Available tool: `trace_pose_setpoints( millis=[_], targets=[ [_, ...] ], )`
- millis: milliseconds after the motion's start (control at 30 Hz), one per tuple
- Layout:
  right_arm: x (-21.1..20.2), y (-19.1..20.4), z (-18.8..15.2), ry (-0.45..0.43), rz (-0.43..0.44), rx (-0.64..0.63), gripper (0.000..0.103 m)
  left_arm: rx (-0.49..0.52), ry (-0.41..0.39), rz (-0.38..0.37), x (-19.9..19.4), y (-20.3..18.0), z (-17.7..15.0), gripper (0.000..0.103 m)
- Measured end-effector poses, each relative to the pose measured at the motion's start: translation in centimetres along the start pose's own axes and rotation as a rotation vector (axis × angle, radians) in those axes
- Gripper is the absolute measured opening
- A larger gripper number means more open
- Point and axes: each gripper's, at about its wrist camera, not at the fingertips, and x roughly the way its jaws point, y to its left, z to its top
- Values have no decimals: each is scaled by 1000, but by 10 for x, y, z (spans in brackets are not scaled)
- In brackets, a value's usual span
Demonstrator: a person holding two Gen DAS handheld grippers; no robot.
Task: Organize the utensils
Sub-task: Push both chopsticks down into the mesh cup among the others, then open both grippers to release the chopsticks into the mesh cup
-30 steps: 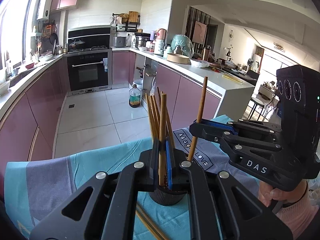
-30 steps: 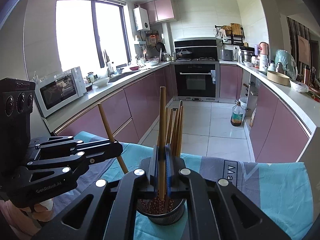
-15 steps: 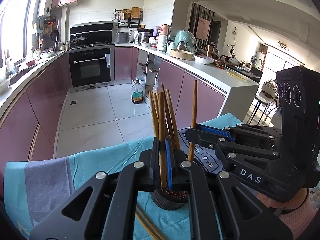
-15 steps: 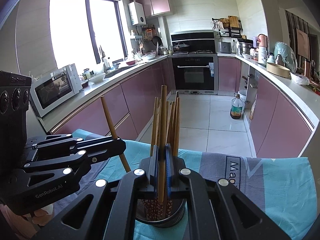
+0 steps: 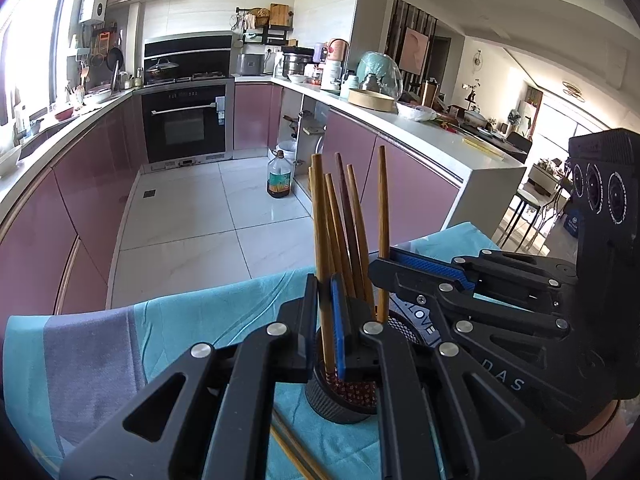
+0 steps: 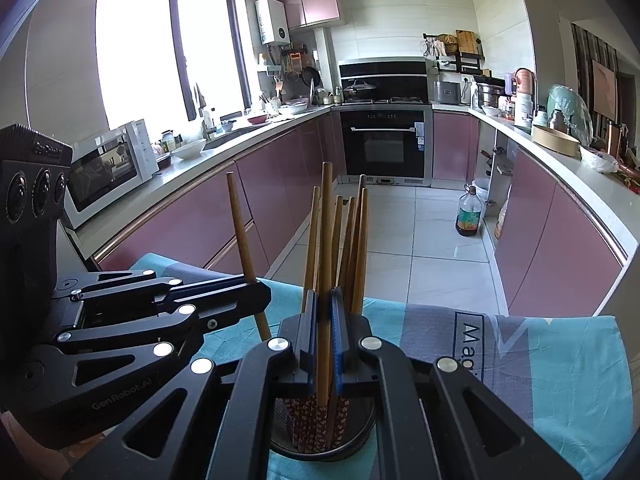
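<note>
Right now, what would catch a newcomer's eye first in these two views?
Two black claws, left and right, each pinch one wooden chopstick upright over a dark mesh holder full of chopsticks on a teal cloth. Behind them runs a kitchen of pink cabinets with a black oven at the far end.

Home kitchen: built-in oven (image 6: 385, 142), pink cabinets (image 6: 276, 184), microwave (image 6: 110, 168), cluttered countertop (image 5: 404, 124)

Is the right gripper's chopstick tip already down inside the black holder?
Yes: in the right wrist view the chopstick clamped in the right gripper runs down past the fingers into the black holder.
</note>
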Motion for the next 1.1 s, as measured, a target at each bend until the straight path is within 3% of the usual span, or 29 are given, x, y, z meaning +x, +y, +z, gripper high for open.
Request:
trace_pose_setpoints(
  millis=[467, 533, 600, 733, 1100],
  targets=[
    [4, 4, -1, 8, -6, 9, 6, -26, 35, -16, 17, 11, -6, 8],
    [3, 3, -2, 5, -5, 12, 10, -33, 30, -17, 16, 14, -9, 16],
    [1, 2, -4, -1, -8, 18, 21, -37, 18, -10, 14, 16, -13, 22],
    [-5, 0, -10, -11, 2, 29, 24, -36, 0, 11, 8, 17, -17, 36],
    [-44, 12, -26, -70, 38, 4, 46, -30, -56, 79, -18, 26, -40, 71]
  ],
)
